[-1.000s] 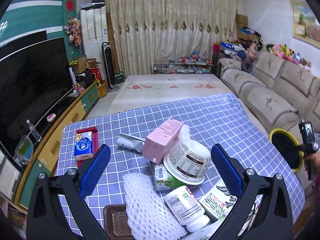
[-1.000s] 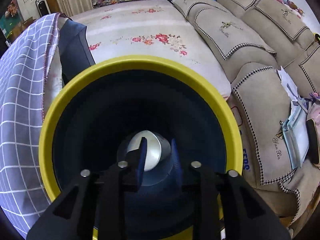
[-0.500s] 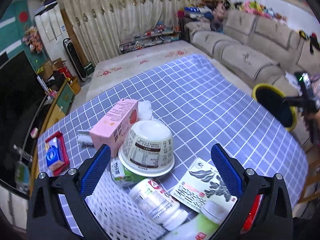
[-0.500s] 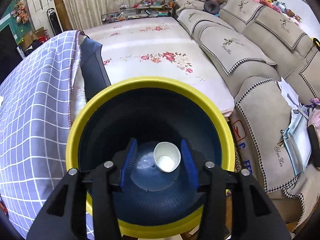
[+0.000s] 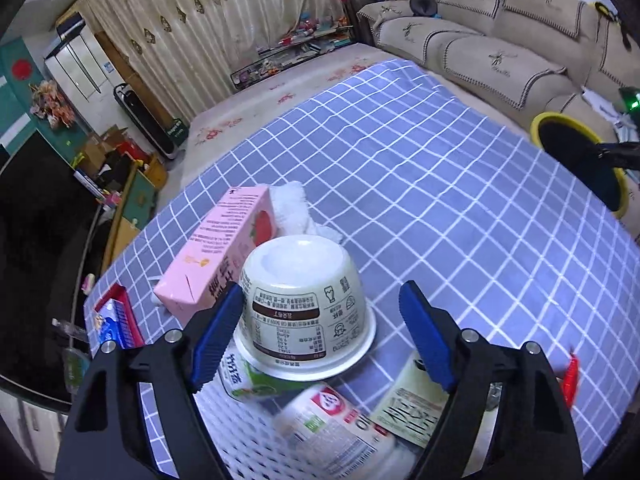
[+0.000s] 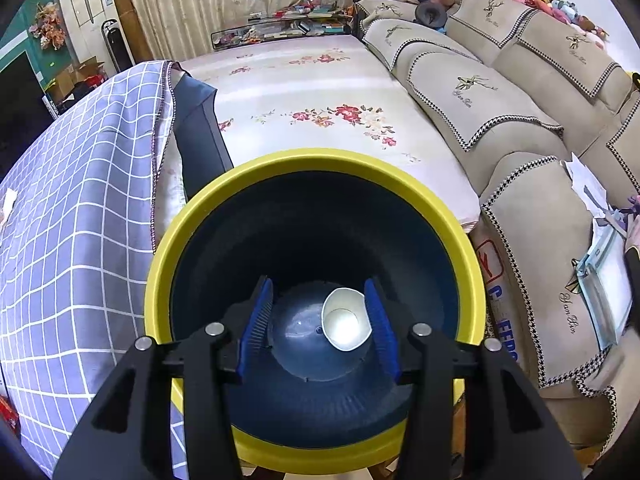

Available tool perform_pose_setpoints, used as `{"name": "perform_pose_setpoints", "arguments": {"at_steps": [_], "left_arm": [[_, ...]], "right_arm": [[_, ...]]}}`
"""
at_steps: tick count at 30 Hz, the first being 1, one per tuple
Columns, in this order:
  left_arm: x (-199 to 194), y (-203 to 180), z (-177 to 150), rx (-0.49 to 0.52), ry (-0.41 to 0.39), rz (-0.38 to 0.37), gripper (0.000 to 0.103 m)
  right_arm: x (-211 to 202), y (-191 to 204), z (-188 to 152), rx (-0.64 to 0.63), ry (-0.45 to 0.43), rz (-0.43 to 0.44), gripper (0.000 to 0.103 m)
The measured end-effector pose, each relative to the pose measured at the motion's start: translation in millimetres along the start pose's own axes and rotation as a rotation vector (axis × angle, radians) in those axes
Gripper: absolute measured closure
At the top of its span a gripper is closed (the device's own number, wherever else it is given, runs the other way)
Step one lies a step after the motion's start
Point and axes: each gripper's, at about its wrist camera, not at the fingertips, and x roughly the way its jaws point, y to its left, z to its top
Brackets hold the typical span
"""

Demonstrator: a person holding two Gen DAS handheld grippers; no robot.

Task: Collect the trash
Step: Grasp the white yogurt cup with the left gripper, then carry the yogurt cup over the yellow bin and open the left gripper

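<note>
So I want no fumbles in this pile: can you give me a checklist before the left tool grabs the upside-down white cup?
1. Upturned white cup between the closing left tool fingers: ok.
2. Pads pressing on cup: not ok, gaps on both sides.
3. Neighbours clear: not ok, pink carton leans against the cup by the left pad.
4. Yellow-rimmed bin open and reachable: ok.
5. Right tool empty, paper cup lying in bin: ok.
</note>
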Motion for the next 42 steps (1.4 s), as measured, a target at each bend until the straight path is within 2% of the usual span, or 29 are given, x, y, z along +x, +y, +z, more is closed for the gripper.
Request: {"name": "perform_pose_setpoints", "arguments": {"at_steps": [4,8,10,14,21,26,30,35,40,42], "left_arm": [[3,-4,3,0.031,0.001,0.028,0.024],[-5,0,6,0.02,-0.019,0.011,0.024],[1,4,6,0.012,-0.003,0.019,0.02],[17,5,3,0.022,0.04,0.016,0.02],[29,3,6,0.039,0.049,0.032,0.025],[25,0,7,0.057,0.055,0.036,0.026],[1,-1,12,0.038,0.005,0.026,0.026],[-39,-24,24,0.073,-0.08,-0.01,0.026],[-66,-76,45,0.157,-0.14,-0.11,0.026],[-69,-107,57,0.203,-0.148,-0.171,0.026]], "right_arm": [[3,2,0,-0.002,0.003,0.007,0.056],[7,2,-3,-0.001,0.008,0.013,0.056],[9,2,-4,0.0,0.012,0.015,0.055],[10,2,-7,-0.001,0.011,0.026,0.055],[12,-4,-9,0.003,0.015,0.03,0.054],[-1,-6,-8,0.007,-0.014,0.044,0.054],[-18,-7,-7,0.009,-0.052,0.06,0.054],[-45,-9,-4,0.01,-0.112,0.079,0.054],[-77,-27,-8,0.033,-0.18,0.075,0.054],[-90,-39,-11,0.046,-0.203,0.068,0.054]]}}
